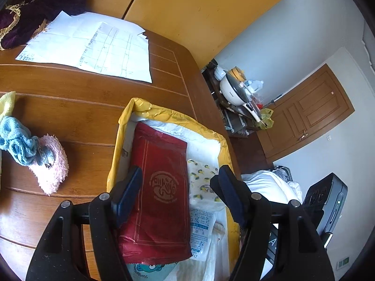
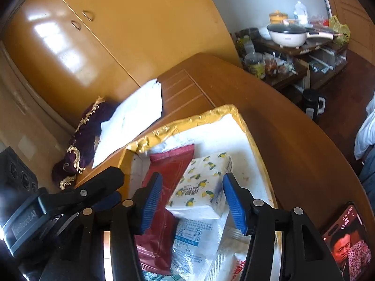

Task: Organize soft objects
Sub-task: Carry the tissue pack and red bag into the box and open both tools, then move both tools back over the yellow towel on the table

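box (image 1: 168, 114) holds red packet (image 1: 159, 187) and lemon-print tissues (image 2: 201, 185); both tongs (image 1: 179, 188) (image 2: 192, 199) gape wide, empty.

Reds, yellows and pastels ahead of black tools with blue pads.

Between the left gripper (image 1: 179, 188) fingers, both black with dark navy pads: a deep red packet (image 1: 159, 192) with a paler round emblem and thin line border; just right of it, a white tissue pack (image 1: 202, 182) dotted with yellow lemons and green leaves. Under both, a yellow-rimmed box (image 1: 168, 113) lined white. Off to the left, a pale blue cloth (image 1: 17, 140) against a fluffy pink one (image 1: 52, 166). Farther ahead, white paper (image 1: 93, 46) ruled with a faint grid and a dark purple cloth (image 1: 35, 9) fringed in gold, on brown wood table (image 1: 77, 93). Bright blue ribbed pads (image 2: 151, 202) on the right gripper (image 2: 192, 202).
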Action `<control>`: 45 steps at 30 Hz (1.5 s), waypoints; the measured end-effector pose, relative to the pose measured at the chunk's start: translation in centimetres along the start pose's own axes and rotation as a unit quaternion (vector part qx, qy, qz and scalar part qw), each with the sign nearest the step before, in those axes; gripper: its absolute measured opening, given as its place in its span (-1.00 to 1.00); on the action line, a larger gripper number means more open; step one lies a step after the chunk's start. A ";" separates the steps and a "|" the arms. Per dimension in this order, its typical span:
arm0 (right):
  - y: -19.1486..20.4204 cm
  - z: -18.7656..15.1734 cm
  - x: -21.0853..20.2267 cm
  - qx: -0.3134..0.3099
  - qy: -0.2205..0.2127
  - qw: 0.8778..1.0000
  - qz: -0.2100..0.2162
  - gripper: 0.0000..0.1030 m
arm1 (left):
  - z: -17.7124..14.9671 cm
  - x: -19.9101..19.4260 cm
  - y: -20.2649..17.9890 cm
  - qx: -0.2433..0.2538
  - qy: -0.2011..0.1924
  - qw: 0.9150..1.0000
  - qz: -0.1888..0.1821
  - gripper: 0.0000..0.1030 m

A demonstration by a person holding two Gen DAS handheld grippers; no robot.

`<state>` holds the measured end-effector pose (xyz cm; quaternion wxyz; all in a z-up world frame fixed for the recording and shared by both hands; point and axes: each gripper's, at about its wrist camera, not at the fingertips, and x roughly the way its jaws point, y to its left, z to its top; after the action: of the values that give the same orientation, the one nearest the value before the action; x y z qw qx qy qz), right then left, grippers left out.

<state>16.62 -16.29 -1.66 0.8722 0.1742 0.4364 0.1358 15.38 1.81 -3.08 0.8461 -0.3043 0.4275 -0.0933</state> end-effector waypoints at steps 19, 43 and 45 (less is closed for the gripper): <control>4.6 -2.0 -4.3 -0.072 -0.112 0.990 0.044 0.41 | -6.7 -14.2 8.9 -0.015 -0.149 0.982 0.119 0.39; 22.9 -8.4 3.1 -0.212 0.075 0.959 0.174 0.41 | -8.8 -18.4 18.2 -0.105 -0.222 0.956 0.160 0.42; 22.3 -8.1 3.8 -0.197 0.084 0.961 0.173 0.41 | -8.8 -18.4 18.2 -0.104 -0.225 0.955 0.165 0.42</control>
<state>10.35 6.81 0.53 0.8128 0.0599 0.4355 0.3823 -4.70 20.19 -5.59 0.8877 -0.3288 0.2780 0.1632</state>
